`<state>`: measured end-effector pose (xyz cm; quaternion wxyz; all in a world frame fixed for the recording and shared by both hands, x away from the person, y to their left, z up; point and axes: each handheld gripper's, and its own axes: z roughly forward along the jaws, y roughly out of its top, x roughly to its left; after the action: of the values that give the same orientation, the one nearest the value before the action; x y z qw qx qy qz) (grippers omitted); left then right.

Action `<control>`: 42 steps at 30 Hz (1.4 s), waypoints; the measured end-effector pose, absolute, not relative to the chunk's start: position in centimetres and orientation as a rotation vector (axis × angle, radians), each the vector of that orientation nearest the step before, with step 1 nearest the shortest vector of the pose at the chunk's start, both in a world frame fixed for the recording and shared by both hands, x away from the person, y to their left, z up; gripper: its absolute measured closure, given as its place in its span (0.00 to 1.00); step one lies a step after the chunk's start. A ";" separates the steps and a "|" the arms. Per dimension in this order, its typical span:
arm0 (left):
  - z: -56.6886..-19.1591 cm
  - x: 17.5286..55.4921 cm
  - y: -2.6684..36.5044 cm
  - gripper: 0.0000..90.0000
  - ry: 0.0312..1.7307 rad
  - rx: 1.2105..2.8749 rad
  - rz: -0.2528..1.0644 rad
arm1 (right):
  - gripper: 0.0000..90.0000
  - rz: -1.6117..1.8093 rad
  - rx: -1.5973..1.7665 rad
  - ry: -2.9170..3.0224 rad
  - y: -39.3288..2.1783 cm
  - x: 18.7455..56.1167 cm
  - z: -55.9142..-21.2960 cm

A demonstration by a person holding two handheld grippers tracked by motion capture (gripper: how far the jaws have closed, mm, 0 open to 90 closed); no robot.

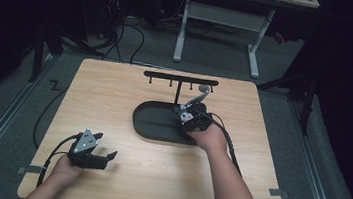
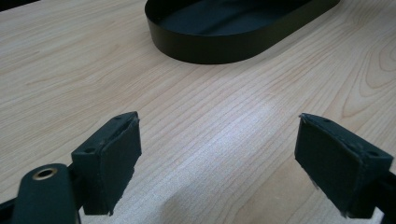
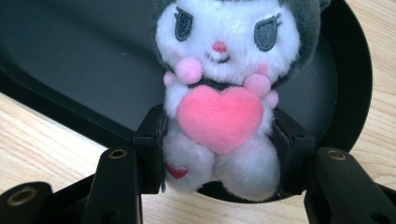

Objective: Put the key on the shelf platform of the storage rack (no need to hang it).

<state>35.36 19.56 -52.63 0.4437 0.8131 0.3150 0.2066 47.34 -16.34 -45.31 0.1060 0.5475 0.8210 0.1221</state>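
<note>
**Plush toy held at the tray, hook rack next**

I start with the wooden table (image 1: 115,92), which carries everything here. On its far half lies the black oval tray (image 1: 154,124), shallow-walled and bare inside as far as I can see. Behind it stands the black hook rack (image 1: 181,78), a post with a crossbar and small pegs hanging under it.

My right gripper (image 1: 189,115) is over the tray's right end. In the right gripper view its jaws stand about half closed, and the pads press on both flanks of the plush toy (image 3: 224,107), a white and dark grey figure hugging a pink heart. The toy sits upright between the pads, with the tray (image 3: 84,70) behind and under it. Whether its base touches the tray floor I cannot tell.

My left gripper (image 1: 102,155) rests near the table's front left, well apart from the tray. Its jaws stand wide with only bare wood between them.

I judge the step in hand as carrying the toy between tray and rack. A grey loop or tag seems to rise from the toy towards a peg, though it is too small to be sure. The next move would call for a firm grip and a careful lift to line that loop up with a peg.
</note>
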 end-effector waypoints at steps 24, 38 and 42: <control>-52.6 35.4 19.6 0.17 0.783 2.015 0.513 | 0.51 0.305 1.668 2.430 -16.3 47.4 -47.7; -52.6 35.4 19.5 0.17 0.782 2.015 0.515 | 0.37 0.434 1.698 2.393 -16.9 46.7 -45.2; -52.6 35.4 19.5 0.17 0.782 2.017 0.514 | 0.37 0.477 1.691 2.373 -17.2 46.4 -44.5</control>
<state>35.36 19.54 -52.63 0.4430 0.8133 0.3151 0.2072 46.38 -17.21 -44.55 0.0944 0.5701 0.8001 0.1608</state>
